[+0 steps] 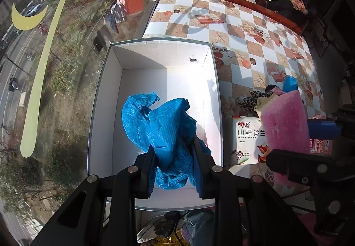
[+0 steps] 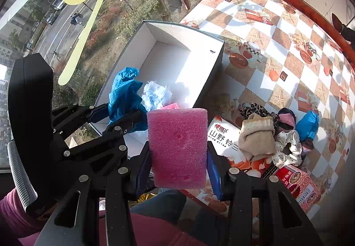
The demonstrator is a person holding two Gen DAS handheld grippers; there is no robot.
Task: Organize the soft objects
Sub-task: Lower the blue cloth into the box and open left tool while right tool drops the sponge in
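Left gripper (image 1: 174, 170) clamped, pointing steeply down, right gripper (image 2: 178, 170) likewise (both loaded)

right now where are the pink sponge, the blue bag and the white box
pink sponge (image 2: 177, 148), right wrist view, middle of its front face
blue bag (image 1: 168, 126), left wrist view, crumpled middle above the claw
white box (image 1: 104, 99), left wrist view, its left inner wall

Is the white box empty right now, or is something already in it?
Not empty. The right wrist view shows a white fluffy item lying in the white box; the blue plastic cover hangs above it, clamped in the left gripper.
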